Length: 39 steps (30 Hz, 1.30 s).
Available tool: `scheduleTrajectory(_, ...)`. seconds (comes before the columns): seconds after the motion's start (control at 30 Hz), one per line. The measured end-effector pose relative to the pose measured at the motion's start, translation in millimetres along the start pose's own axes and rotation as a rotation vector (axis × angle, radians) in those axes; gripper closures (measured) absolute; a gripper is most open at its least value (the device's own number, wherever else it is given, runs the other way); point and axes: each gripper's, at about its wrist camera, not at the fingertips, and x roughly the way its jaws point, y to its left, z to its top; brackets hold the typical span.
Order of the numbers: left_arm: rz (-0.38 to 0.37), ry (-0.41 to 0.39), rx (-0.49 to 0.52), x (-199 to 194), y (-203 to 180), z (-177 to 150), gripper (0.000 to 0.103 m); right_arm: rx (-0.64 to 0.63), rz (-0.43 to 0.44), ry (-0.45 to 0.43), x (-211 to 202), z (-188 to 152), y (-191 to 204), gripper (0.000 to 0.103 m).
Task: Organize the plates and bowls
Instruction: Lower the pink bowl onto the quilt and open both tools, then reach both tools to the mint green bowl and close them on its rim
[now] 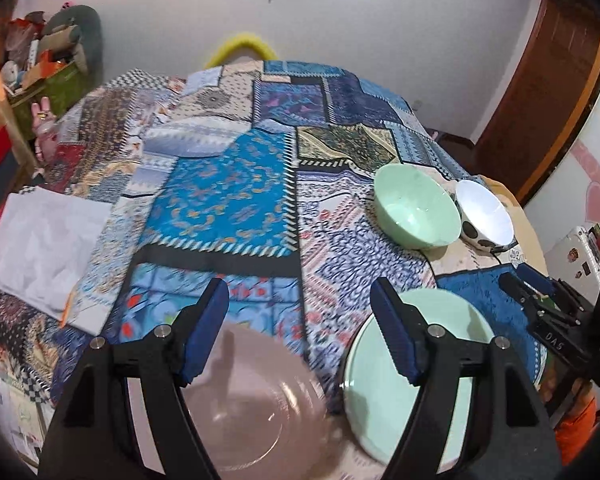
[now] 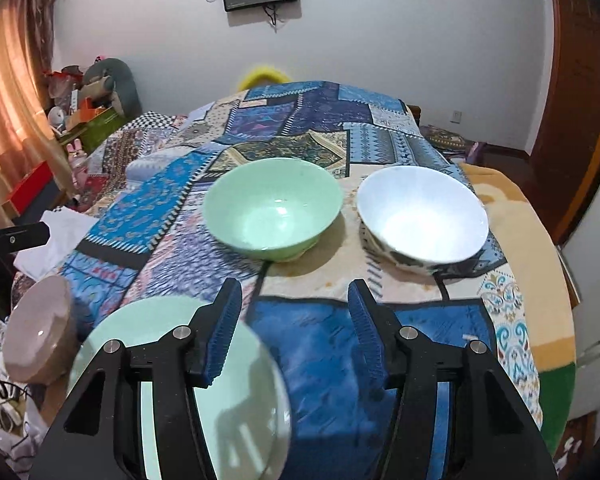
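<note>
Left claw (image 1: 298,328): apart, empty, above pink bowl (image 1: 244,408)
Right claw (image 2: 296,330): apart, empty, beside green plate (image 2: 236,392)

Even, soft indoor light; warm glow through the curtain (image 2: 8,92) at upper left; fisheye-bent, dark corners; motion-blurred foreground.

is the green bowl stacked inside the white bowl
No, the green bowl stands on the cloth beside the white bowl, with a gap between them.
</note>
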Motion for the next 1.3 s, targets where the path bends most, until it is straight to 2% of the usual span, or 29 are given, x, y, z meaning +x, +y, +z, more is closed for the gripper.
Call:
scheduleTrajectory(0.4, 0.030, 0.067, 0.090, 77.8, -38.0, 44.7, 0.030, 0.034, 0.050, 0.079, 60.9, 25.7, -17.9, 0.052)
scheduleTrajectory(0.6, 0.028, 0.096, 0.102, 106.4, -47.0, 56.9, 0.030, 0.096, 0.097, 0.148, 82.0, 29.1, -24.9, 0.059)
scheduleTrajectory(0.67, 0.025, 0.106, 0.104, 112.2, -49.6, 58.2, 0.030, 0.103, 0.090, 0.154, 84.1, 30.5, -23.8, 0.064)
scheduleTrajectory(0.8, 0.024, 0.117, 0.147, 122.1, -63.3, 56.5, 0.030, 0.083, 0.083, 0.186, 95.0, 35.0, -18.2, 0.065)
scheduleTrajectory(0.9, 0.023, 0.127, 0.177, 128.4, -73.2, 55.3, 0.030, 0.126, 0.115, 0.233, 107.8, 37.4, -24.5, 0.070)
scheduleTrajectory(1.07, 0.026, 0.130, 0.205, 135.3, -82.5, 56.7, 0.030, 0.094, 0.113, 0.237, 110.0, 40.0, -20.9, 0.074)
scheduleTrajectory(1.3, 0.061, 0.132, 0.208, 155.1, -78.7, 65.7, 0.030, 0.053, 0.194, 0.239, 112.0, 40.1, -16.4, 0.077)
